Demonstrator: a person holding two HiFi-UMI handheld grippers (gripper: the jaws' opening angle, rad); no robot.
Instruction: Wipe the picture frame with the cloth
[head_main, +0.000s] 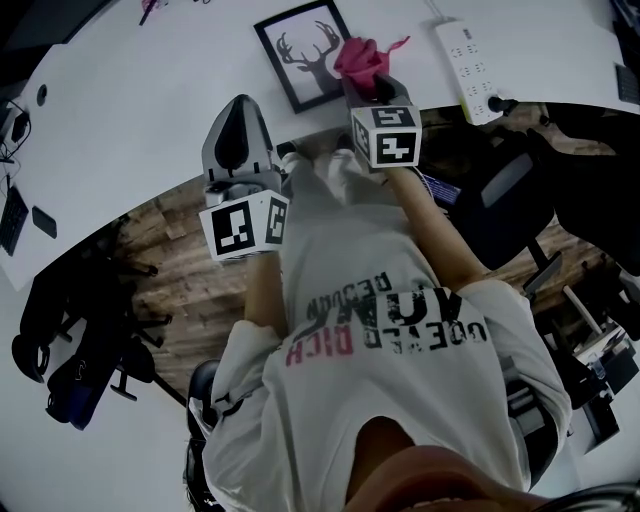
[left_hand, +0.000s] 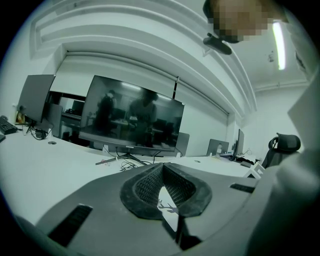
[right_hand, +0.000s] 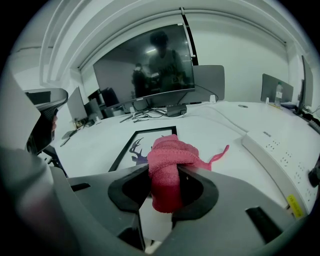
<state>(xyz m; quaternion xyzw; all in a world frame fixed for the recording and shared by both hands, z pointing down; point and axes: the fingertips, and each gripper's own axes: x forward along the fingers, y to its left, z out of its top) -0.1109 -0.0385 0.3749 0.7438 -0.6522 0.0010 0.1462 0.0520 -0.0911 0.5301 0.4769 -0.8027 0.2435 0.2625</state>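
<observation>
Picture frame (head_main: 306, 56): black, deer print, lying flat on the white desk (head_main: 130, 90). We hold the pink cloth (head_main: 362, 57) pinched in the right hand-held gripper (head_main: 368, 80) at the frame's right edge, hiding part of it. Left hand-held gripper (head_main: 240, 108): jaws pressed together, empty, left of the frame. Power strip (head_main: 468, 55): right of the frame. Monitor (right_hand: 145, 62): beyond the frame.

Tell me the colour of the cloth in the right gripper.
Pinkish red. The cloth shows best in the right gripper view.
</observation>
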